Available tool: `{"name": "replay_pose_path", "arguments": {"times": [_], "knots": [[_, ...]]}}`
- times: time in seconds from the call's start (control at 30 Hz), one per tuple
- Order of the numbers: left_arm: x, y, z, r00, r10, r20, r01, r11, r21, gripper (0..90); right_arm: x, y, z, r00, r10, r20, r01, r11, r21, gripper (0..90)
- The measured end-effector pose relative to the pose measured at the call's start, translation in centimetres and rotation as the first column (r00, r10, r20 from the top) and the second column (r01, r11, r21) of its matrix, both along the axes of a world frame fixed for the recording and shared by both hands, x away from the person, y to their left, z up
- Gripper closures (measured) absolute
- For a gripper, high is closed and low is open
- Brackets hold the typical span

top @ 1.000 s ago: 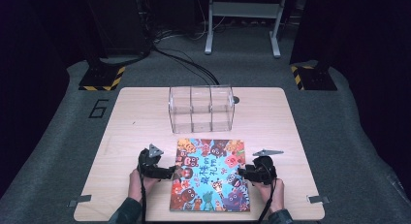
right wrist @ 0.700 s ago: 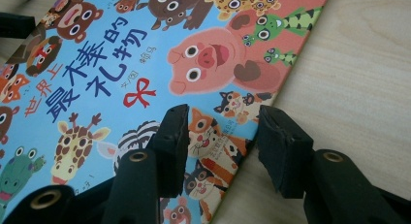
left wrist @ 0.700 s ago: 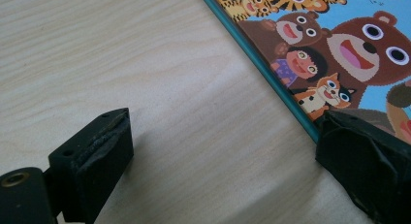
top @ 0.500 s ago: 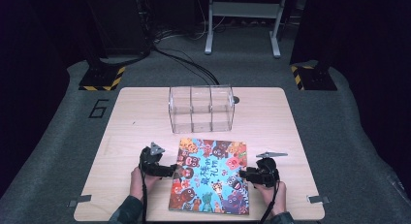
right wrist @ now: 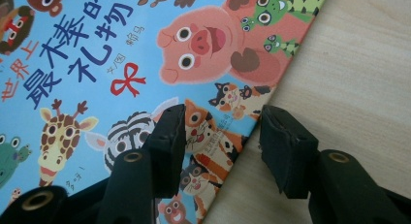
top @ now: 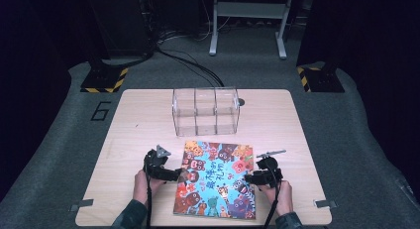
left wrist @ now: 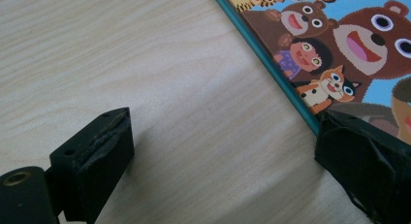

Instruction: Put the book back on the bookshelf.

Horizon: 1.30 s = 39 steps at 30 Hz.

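A picture book (top: 217, 179) lies flat at the table's (top: 138, 115) near edge, left gripper (left wrist: 218, 151) gaping beside its spine, right gripper (right wrist: 220, 136) narrowly parted straddling its edge: squeeze evenly before lifting.

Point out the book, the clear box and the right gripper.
book (top: 218, 179): high view, middle of the cover.
clear box (top: 205, 111): high view, front wall.
right gripper (right wrist: 220, 132): right gripper view, gap between its fingertips, over the book's edge.
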<state>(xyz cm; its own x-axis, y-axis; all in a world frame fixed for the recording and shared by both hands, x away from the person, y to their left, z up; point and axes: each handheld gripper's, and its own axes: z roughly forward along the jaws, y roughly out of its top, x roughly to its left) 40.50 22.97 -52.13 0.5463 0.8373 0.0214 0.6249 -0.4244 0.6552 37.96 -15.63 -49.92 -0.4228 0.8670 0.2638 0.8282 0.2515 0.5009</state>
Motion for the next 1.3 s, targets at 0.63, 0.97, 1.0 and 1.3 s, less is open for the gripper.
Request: {"name": "replay_pose_path", "arguments": {"times": [0.63, 0.97, 1.0, 1.3], "knots": [[-2.6, 1.2, 0.0, 0.9996, 0.010, 0.027, -0.006, 0.9925, -0.122, 0.0, 2.1, 0.6, 0.7, 0.9901, 0.055, 0.129, -0.050, 0.998, -0.043, 35.6], [-8.0, 0.9, -0.7, 0.9972, -0.066, 0.033, 0.071, 0.9868, -0.146, 0.0, 6.7, 3.1, 0.6, 0.9647, 0.158, 0.210, -0.138, 0.984, -0.109, 34.1], [-8.8, 0.9, -0.8, 0.9963, -0.075, 0.042, 0.081, 0.9850, -0.153, 0.0, 7.4, 3.4, 0.2, 0.9629, 0.195, 0.186, -0.175, 0.977, -0.122, 33.4], [-11.0, 1.3, -0.8, 0.9916, -0.118, 0.054, 0.124, 0.9823, -0.141, 0.0, 8.1, 4.3, 0.1, 0.9551, 0.209, 0.209, -0.169, 0.966, -0.195, 35.5]]}}
